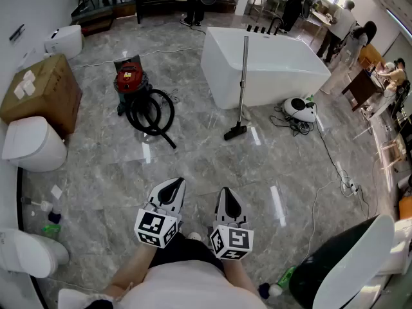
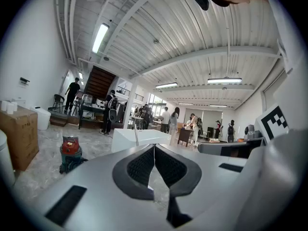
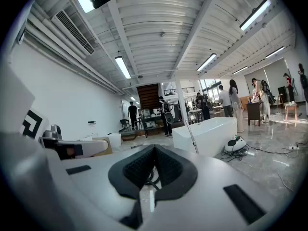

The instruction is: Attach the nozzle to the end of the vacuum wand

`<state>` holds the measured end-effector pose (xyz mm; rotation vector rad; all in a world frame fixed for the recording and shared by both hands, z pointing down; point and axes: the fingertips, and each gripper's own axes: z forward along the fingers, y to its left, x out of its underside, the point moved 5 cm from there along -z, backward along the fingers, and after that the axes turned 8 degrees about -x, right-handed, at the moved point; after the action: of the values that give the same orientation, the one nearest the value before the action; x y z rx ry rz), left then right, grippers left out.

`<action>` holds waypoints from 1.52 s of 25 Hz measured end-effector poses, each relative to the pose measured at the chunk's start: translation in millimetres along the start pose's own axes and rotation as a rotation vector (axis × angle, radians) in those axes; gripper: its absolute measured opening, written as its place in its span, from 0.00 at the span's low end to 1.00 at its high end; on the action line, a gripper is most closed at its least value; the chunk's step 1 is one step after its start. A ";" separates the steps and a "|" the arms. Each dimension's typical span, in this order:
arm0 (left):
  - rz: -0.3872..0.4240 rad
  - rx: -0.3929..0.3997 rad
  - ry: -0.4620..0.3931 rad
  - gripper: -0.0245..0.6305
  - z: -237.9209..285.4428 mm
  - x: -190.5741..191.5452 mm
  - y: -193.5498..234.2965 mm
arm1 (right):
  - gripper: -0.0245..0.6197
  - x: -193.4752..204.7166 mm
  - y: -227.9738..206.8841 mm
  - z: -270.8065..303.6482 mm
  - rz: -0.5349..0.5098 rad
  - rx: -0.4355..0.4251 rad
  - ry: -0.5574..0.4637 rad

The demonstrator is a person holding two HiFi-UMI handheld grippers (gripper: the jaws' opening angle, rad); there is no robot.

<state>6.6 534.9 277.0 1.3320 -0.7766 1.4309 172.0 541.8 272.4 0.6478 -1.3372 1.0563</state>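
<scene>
Vacuum canister (image 1: pixel 129 77) left of wand (image 1: pixel 244 76) upright before bathtub (image 1: pixel 286 69), cardboard box (image 1: pixel 46 90) farther left

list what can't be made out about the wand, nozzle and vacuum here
- Head view: whether the nozzle is already locked onto the wand; the joint is too small.
- Left gripper view: the nozzle, hidden behind the left gripper.
- Right gripper view: the nozzle again, hidden behind the right gripper.
- Head view: how the hose joins the vacuum; too small.

Right gripper (image 3: pixel 154 150) jaws closed, empty; vacuum wand (image 3: pixel 187 119) upright before white bathtub (image 3: pixel 211 134)
</scene>
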 end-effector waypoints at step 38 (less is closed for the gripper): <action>0.006 -0.018 0.023 0.05 32.2 29.3 -57.6 | 0.06 18.7 -57.9 -12.3 0.033 -0.102 -0.016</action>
<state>74.2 529.4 301.8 1.2993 -0.7770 1.4381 227.3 532.5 299.3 0.5611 -1.4101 1.0045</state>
